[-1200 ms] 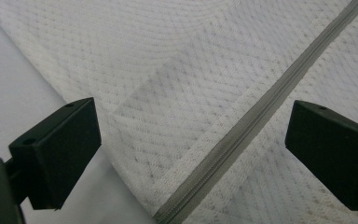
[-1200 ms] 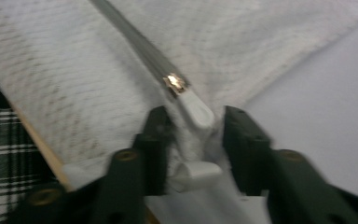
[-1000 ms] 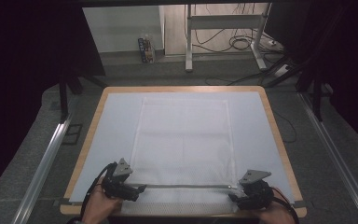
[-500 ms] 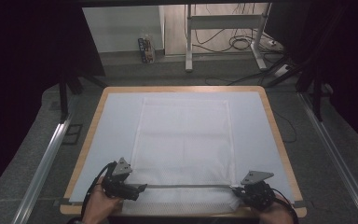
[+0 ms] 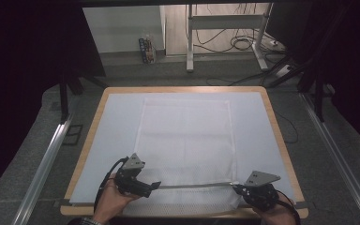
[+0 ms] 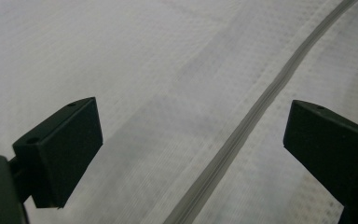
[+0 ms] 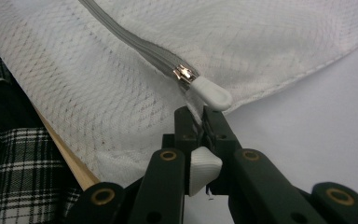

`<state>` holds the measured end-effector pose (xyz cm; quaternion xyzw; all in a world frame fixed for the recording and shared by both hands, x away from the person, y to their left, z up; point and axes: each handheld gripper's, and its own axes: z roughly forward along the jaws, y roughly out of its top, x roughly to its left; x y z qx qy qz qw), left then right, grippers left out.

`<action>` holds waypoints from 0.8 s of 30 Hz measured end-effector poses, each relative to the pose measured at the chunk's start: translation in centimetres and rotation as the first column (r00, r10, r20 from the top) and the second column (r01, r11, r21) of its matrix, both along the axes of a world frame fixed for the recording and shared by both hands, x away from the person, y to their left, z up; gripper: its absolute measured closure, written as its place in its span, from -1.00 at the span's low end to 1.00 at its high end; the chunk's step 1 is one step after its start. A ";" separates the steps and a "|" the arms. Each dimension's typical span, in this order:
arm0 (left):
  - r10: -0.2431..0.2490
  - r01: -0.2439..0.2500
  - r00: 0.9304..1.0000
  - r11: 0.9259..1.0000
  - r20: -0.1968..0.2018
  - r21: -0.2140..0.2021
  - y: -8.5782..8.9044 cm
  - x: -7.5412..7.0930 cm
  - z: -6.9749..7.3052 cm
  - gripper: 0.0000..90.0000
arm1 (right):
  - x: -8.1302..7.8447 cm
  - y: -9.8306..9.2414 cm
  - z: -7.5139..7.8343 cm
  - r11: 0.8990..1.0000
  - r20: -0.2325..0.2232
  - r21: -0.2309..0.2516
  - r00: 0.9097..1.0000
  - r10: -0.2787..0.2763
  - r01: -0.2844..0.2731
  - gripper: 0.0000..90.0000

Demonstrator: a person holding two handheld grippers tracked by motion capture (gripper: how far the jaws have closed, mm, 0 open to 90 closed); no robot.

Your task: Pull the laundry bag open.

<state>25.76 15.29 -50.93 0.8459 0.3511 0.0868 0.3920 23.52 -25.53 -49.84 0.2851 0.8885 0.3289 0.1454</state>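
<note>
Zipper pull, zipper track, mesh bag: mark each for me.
zipper pull (image 7: 209,94), right gripper view, its white rounded tab.
zipper track (image 6: 242,130), left gripper view, mid-length of the grey strip.
mesh bag (image 5: 186,131), high view, middle of the white mesh.

Left gripper jaws wide apart; right gripper jaws pinched together.

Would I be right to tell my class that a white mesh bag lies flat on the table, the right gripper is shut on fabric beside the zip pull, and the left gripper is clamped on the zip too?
Not quite. The left gripper is open: the left gripper view shows its jaws wide apart over the mesh bag, with the zip running between them, ungripped. The rest stands: the right gripper is shut on fabric beside the zip pull.
</note>
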 end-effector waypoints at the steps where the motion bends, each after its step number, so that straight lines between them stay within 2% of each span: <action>1: -0.013 0.013 1.000 1.000 0.003 0.001 -0.5 0.1 0.1 -0.89 | 0.0 0.1 0.0 1.000 0.006 -0.007 1.000 0.002 -0.002 0.89; 2: -0.035 0.035 0.999 0.999 0.006 -0.002 -1.4 0.4 0.3 -0.89 | -0.1 0.2 0.0 1.000 0.010 -0.019 1.000 0.007 -0.006 0.89; 4: -0.048 0.048 0.999 0.999 0.009 -0.002 -1.9 0.5 0.4 -0.88 | -0.1 0.2 0.0 1.000 0.010 -0.026 1.000 0.013 -0.012 0.89; 9: -0.099 0.099 0.995 0.995 0.020 -0.013 -4.0 1.3 1.1 -0.87 | 0.2 0.3 0.0 1.000 -0.014 0.004 1.000 0.004 -0.004 0.88; 12: -0.129 0.129 0.991 0.991 0.028 -0.016 -5.5 2.1 1.7 -0.86 | 0.3 0.6 -0.1 1.000 -0.029 -0.004 1.000 0.002 -0.002 0.87; 13: -0.129 0.129 0.991 0.991 0.028 -0.016 -5.5 2.1 1.7 -0.85 | 0.3 0.6 -0.1 1.000 -0.029 -0.004 1.000 0.002 -0.002 0.87; 17: -0.151 0.152 0.988 0.988 0.025 -0.025 -7.4 2.9 1.9 -0.85 | 0.3 0.7 0.0 1.000 -0.007 -0.004 1.000 0.012 -0.012 0.88; 21: -0.188 0.188 0.982 0.982 0.023 0.000 -9.5 3.6 1.9 -0.86 | 0.0 0.8 0.2 1.000 0.024 0.005 0.999 0.028 -0.028 0.88; 23: -0.212 0.212 0.977 0.977 0.032 0.020 -11.1 4.0 1.9 -0.87 | -0.1 0.9 0.4 1.000 0.040 0.009 0.999 0.029 -0.029 0.88; 24: -0.212 0.212 0.977 0.977 0.032 0.020 -11.1 4.0 1.9 -0.87 | -0.1 0.9 0.4 1.000 0.042 0.008 0.999 0.030 -0.030 0.88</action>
